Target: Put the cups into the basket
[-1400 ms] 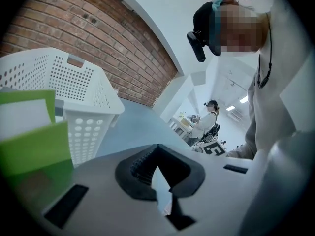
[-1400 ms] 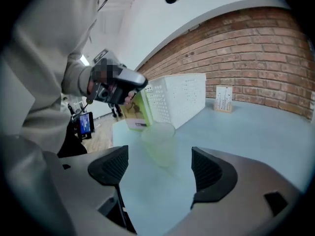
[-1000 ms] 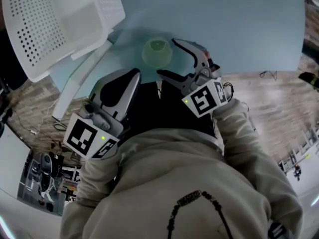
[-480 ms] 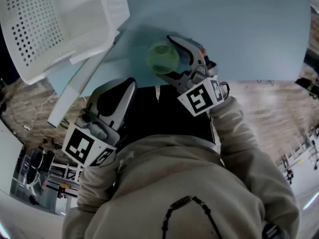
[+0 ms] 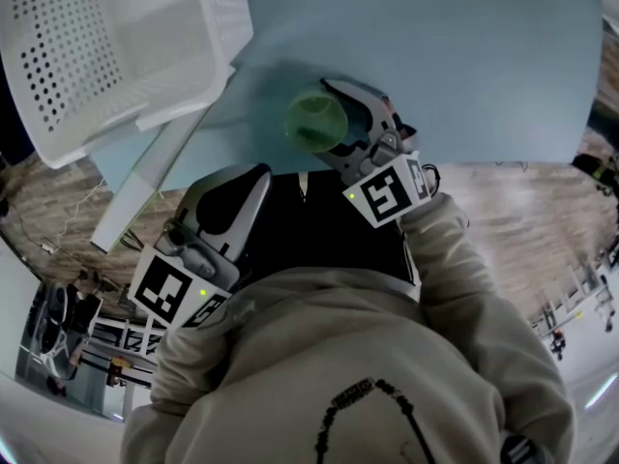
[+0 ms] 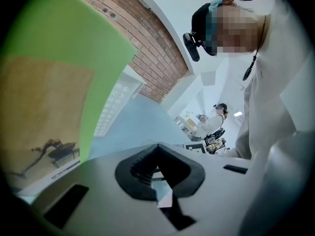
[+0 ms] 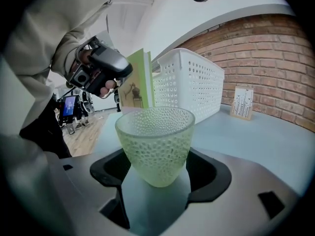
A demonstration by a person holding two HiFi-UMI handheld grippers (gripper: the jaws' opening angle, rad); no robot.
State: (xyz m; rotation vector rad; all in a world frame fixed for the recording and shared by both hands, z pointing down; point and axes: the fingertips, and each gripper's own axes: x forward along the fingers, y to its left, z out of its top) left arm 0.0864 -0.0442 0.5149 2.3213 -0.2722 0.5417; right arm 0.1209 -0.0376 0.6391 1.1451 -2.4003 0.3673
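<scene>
A pale green dimpled cup stands upright on the light-blue table. My right gripper reaches round it, and its jaws are closing with the cup between them. In the right gripper view a small gap still shows on each side of the cup, inside the right gripper. The white perforated basket sits at the table's far left; it also appears behind the cup as the basket. My left gripper is shut and empty, held back near my body; the left gripper points away from the cup.
A thin green-edged board stands between the cup and the basket, close to the left gripper as the board. A small card stand sits by the brick wall. The table's near edge runs just behind my right gripper.
My right gripper has moved forward, so the cup that was ahead of its tips now stands between its jaws, which have narrowed a little. The left gripper has hardly moved.
</scene>
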